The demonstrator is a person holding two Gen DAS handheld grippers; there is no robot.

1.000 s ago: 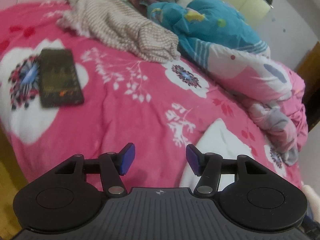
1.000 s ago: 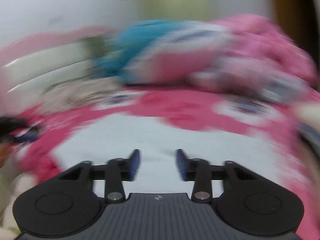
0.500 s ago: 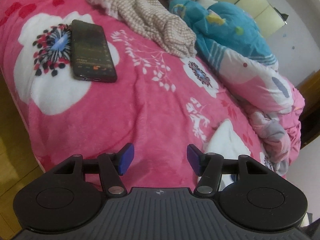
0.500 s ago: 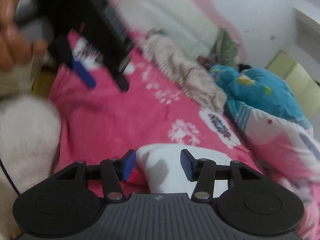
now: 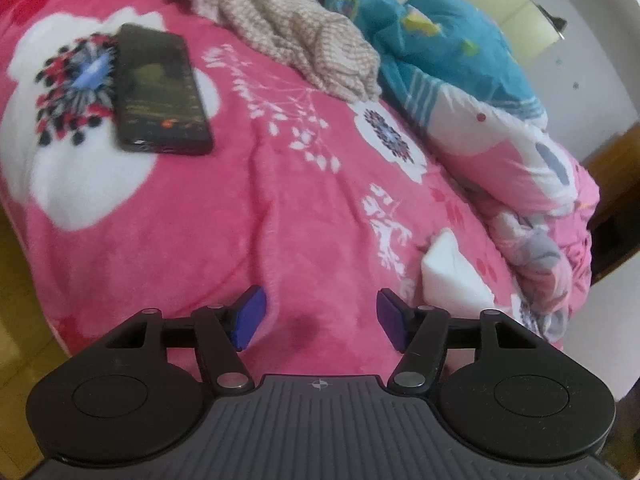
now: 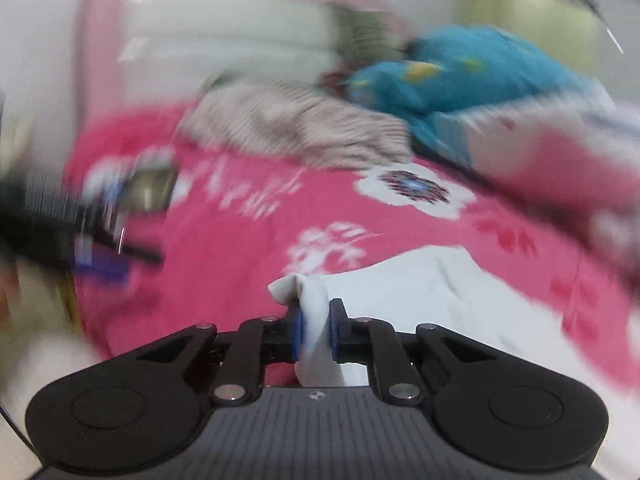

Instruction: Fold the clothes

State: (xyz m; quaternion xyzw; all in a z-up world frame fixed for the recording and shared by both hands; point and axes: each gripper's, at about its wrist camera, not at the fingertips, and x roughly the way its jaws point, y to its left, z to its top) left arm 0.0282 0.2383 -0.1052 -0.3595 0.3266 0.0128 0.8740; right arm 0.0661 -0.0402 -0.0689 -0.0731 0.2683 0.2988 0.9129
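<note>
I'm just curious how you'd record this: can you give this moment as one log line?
task: fold clothes | right gripper: jaws just closed on white cloth | left gripper: open, empty, over pink blanket | phone: on blanket

Both wrist cameras look forward and down along their fingers, close above the pink floral fleece blanket (image 5: 280, 208); both share the beige checked garment (image 6: 304, 128) and teal quilt (image 5: 440, 52) ahead.
</note>
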